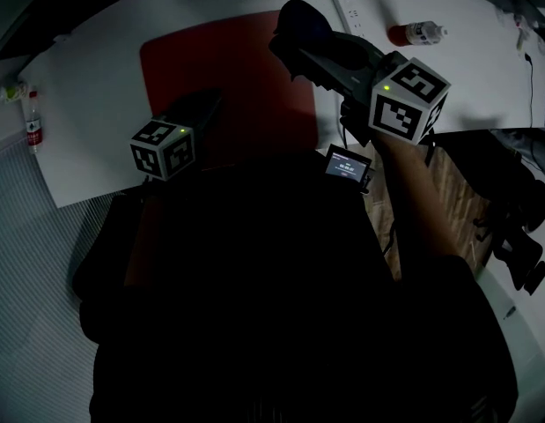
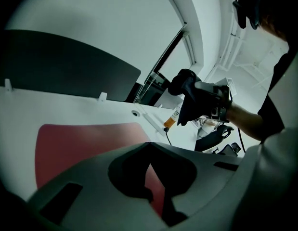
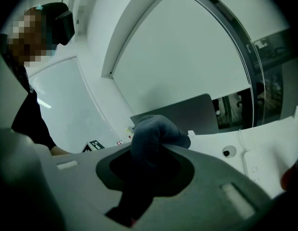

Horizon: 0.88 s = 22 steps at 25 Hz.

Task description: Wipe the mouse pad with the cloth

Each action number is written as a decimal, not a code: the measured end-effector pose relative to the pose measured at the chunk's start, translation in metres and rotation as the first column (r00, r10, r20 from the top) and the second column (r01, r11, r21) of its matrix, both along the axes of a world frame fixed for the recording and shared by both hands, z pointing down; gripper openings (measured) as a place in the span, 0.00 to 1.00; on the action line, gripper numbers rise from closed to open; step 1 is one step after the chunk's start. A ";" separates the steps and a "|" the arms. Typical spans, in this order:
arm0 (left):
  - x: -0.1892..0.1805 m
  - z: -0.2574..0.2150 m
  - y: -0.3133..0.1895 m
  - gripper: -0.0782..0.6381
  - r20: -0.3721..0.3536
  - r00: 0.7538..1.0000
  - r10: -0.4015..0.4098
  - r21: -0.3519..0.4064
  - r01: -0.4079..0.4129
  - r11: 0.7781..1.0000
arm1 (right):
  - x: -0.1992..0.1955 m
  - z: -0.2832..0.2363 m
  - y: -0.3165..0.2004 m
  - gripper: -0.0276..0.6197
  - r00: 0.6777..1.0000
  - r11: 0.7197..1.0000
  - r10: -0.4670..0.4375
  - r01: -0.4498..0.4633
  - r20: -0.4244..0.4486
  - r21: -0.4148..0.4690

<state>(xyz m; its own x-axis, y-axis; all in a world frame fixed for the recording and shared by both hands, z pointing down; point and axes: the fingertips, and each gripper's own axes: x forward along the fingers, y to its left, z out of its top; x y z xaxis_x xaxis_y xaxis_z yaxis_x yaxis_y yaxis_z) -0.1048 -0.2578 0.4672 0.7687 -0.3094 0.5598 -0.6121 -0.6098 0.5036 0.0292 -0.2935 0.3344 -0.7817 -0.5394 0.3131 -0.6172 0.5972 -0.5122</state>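
Right gripper view: fingers clamped on the dark cloth [image 3: 153, 131], which bulges past the tips. Only the head view places it: right gripper [image 1: 294, 42] at the 1 o'clock corner of the red mouse pad [image 1: 219, 69], on the white counter [image 1: 96, 95]. Left gripper view: cloth hangs clear above the counter. Left gripper [image 2: 149, 166] fingers together, empty, at the pad's 7 o'clock edge.

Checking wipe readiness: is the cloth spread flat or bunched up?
Bunched. The cloth is a dark wad clamped in the right gripper, held in the air, not on the mouse pad.
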 end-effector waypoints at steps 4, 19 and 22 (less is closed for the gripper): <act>0.002 0.027 0.002 0.12 0.024 1.000 0.001 -0.064 0.001 0.998 | 0.000 0.022 -0.005 0.15 0.999 1.000 -0.014 0.014 -0.028 -0.025; -0.032 0.148 0.006 0.12 0.405 0.914 0.026 -0.180 0.052 0.982 | -0.008 0.157 0.005 0.15 0.935 0.959 -0.256 0.213 -0.247 -0.185; -0.044 0.166 0.010 0.12 0.441 0.897 0.034 -0.215 0.069 0.974 | -0.010 0.179 0.004 0.15 0.905 0.943 -0.308 0.251 -0.294 -0.217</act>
